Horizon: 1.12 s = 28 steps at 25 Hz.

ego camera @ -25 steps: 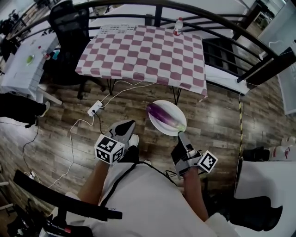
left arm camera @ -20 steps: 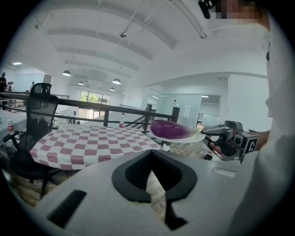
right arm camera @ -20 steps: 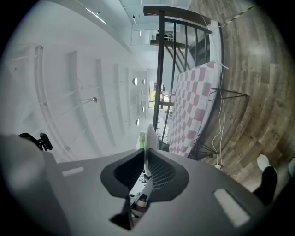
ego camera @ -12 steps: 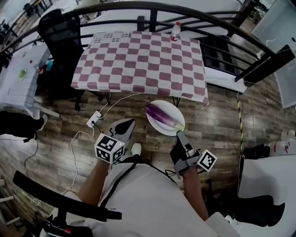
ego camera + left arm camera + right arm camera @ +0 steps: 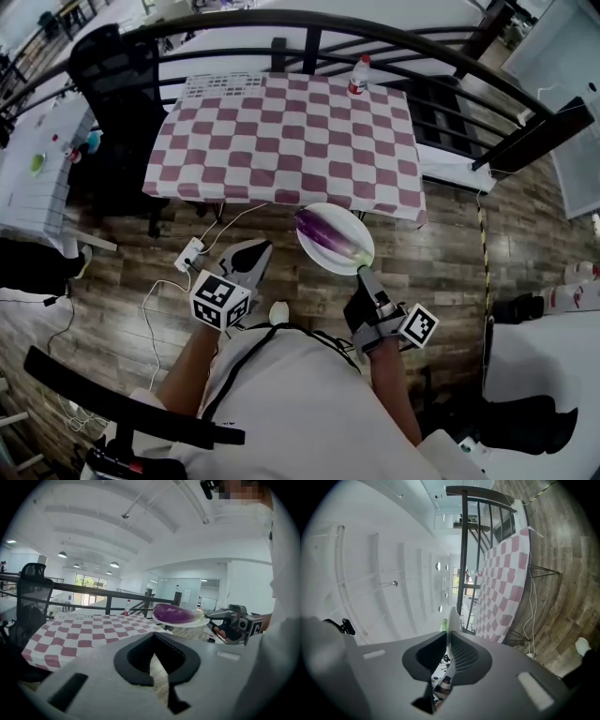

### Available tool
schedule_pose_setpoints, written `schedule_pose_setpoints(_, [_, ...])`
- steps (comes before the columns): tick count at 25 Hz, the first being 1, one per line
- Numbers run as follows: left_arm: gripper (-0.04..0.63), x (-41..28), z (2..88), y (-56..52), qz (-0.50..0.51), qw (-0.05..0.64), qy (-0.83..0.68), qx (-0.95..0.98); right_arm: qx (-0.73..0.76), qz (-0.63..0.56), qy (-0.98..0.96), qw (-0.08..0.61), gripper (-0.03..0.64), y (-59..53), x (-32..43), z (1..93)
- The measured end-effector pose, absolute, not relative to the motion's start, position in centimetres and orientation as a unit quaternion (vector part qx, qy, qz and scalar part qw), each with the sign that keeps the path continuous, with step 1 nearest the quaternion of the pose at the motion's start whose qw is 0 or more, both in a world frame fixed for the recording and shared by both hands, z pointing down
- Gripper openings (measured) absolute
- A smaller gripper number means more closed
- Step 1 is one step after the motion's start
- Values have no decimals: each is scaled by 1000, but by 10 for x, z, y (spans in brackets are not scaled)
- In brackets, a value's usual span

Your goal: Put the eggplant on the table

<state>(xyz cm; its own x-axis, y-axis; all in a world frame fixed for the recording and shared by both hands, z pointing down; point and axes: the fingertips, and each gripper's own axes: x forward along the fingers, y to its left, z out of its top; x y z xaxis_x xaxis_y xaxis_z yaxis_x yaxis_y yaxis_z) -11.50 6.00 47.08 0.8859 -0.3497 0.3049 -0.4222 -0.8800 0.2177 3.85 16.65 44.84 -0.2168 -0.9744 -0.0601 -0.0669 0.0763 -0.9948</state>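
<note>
The glossy purple eggplant [image 5: 328,234] lies on a round white plate [image 5: 350,223], carried in the air near the front edge of the checked-cloth desk [image 5: 281,131]. The right gripper [image 5: 364,274] pinches the plate's near rim in its fingers. The left gripper [image 5: 251,255] has its fingers pressed together, empty. The eggplant looks smooth, firm and apt to roll, so a hold across its thick middle seems safest.

Left tongs [image 5: 255,251] shut, empty; right tongs [image 5: 363,273] clamped on plate [image 5: 349,222] rim.
</note>
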Motion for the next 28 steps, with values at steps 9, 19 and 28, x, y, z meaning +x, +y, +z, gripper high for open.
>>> schedule_pose_setpoints(9, [2,-129,481,28,129,150,-191,961,-450,-512,583,442,38,135,25,448])
schedule_pose_setpoints(19, [2,-136,487,11,126,162,-196,959,-449,-516,586,435,38,114,20,444])
schedule_pose_setpoints(28, [2,-128,491,-2,130,158,-208,956,-441,-523,589,430,38,97,31,452])
